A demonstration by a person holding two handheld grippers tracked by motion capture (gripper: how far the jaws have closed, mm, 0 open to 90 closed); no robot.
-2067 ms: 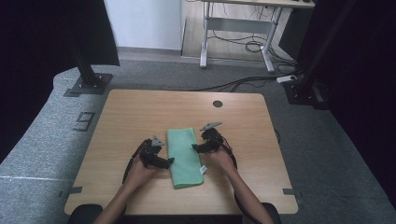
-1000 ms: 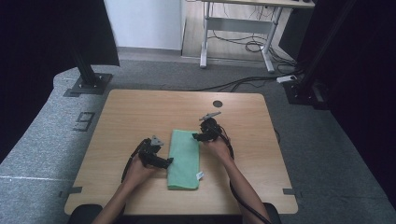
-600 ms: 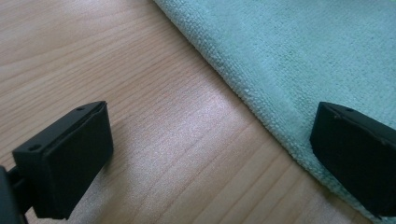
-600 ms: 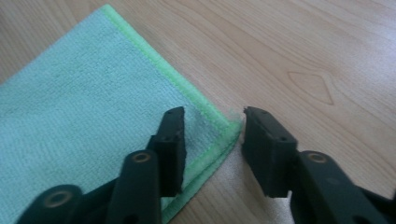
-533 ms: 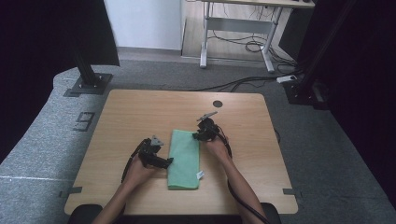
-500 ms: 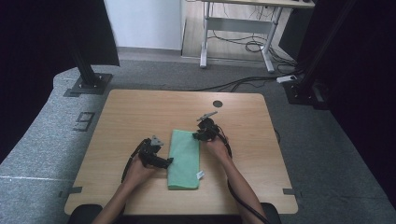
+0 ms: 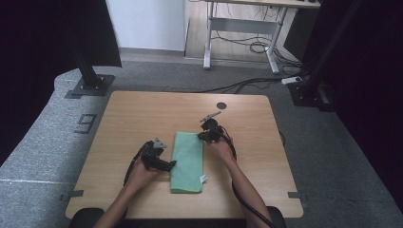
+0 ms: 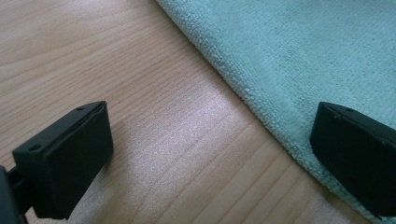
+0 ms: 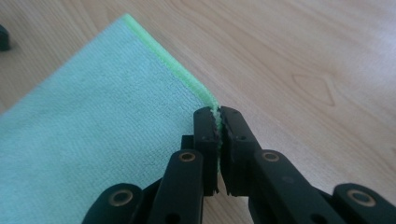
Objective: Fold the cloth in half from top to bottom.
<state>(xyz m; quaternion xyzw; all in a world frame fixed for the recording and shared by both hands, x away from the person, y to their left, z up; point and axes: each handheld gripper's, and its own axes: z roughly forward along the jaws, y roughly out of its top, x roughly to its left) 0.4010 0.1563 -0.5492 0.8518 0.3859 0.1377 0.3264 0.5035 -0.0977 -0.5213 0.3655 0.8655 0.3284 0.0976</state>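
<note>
A folded green towel (image 7: 187, 161) lies flat on the wooden table (image 7: 142, 114), long side running toward me. My right gripper (image 7: 201, 136) is at its far right corner, jaws shut on that corner of the green towel (image 9: 93, 116); the pinch of the right gripper (image 9: 218, 122) holds the bright green hem. My left gripper (image 7: 172, 164) rests at the towel's left edge, jaws wide open. In the left gripper view one finger (image 8: 65, 156) sits on bare wood and the other finger (image 8: 357, 151) over the green towel (image 8: 303, 51) edge.
A small white tag (image 7: 203, 178) sticks out at the towel's near right corner. A round dark hole (image 7: 221, 105) is in the table near its far edge. Cables trail from both grippers toward me.
Over two seconds the right gripper moved away from me to the towel's far right corner, and the towel now lies straighter. The left gripper has stayed put.
</note>
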